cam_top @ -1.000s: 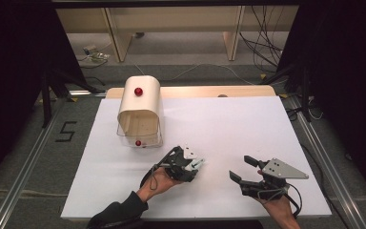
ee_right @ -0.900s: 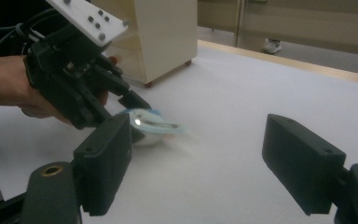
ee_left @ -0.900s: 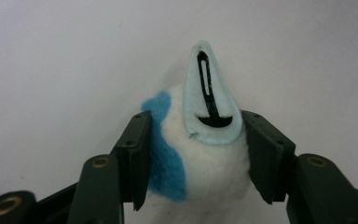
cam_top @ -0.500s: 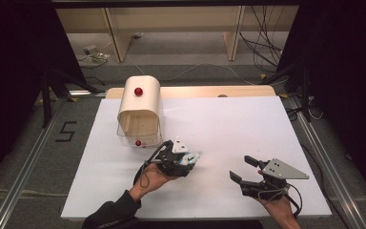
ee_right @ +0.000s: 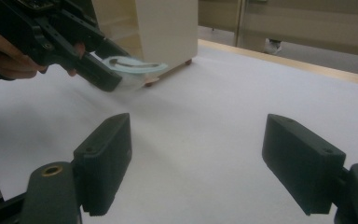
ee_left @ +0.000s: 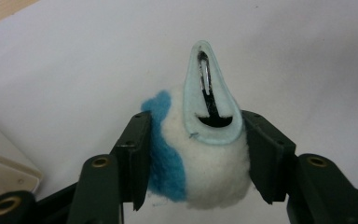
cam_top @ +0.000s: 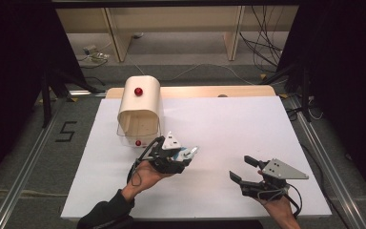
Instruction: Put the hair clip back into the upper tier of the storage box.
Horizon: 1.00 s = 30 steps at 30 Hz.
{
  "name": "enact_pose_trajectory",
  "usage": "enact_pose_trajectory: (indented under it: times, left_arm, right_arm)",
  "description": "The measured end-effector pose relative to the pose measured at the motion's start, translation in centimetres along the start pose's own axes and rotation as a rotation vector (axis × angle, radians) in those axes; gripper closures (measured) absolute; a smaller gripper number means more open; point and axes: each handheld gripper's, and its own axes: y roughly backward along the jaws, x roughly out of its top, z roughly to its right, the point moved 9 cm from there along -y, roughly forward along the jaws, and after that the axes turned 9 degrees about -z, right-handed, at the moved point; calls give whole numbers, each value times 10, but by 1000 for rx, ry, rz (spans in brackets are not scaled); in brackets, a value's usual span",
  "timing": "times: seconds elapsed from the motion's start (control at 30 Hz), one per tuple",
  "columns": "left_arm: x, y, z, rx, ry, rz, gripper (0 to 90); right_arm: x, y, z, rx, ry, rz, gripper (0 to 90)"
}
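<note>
High view is showing the left gripper [cam_top: 187, 153] raised above the white table [cam_top: 248, 124], just in front of the cream box [cam_top: 139, 110] with its red knob [cam_top: 138, 91]. Left gripper view is showing both jaws pressing on a fluffy white-and-blue toy [ee_left: 200, 158], which is carrying a pale blue felt piece [ee_left: 211, 100] with a metal clip; the toy is sitting fully between the 2 pads, off the table surface. Right gripper [cam_top: 243, 168] is resting low near the table's front right edge, well apart from the toy. Its 2 jaws are standing wide apart, gripping nothing, with bare table showing between them.
</note>
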Motion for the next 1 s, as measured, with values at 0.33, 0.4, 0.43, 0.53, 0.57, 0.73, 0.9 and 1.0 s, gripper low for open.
enact_pose_trajectory:
  times: [0.33, 0.4, 0.43, 0.53, 0.57, 0.73, 0.9, 1.0]
  left_arm:
    - [8, 18, 2, -4, 5, 40, 467]
    - [8, 20, 2, -1, -4, 39, 467]
    - [8, 21, 2, 0, -6, 41, 467]
    - [9, 25, 3, -4, -3, 49, 467]
    - [9, 25, 3, -4, -3, 49, 467]
    - [11, 31, 1, 0, -5, 58, 467]
    - [13, 40, -3, 5, 0, 76, 467]
    - [14, 44, -4, 8, 2, 85, 467]
  right_arm:
    - [0, -1, 0, 1, -2, 0, 251]
    - [0, -1, 0, 2, -1, 2, 251]
    - [0, -1, 0, 2, -1, 2, 251]
    - [0, -1, -1, 3, 0, -1, 251]
    - [0, -1, -1, 3, 0, -1, 251]
    - [0, -1, -1, 4, -3, -1, 251]
    - [0, -1, -1, 4, -2, -1, 251]
    - [0, -1, -1, 5, -1, -3, 251]
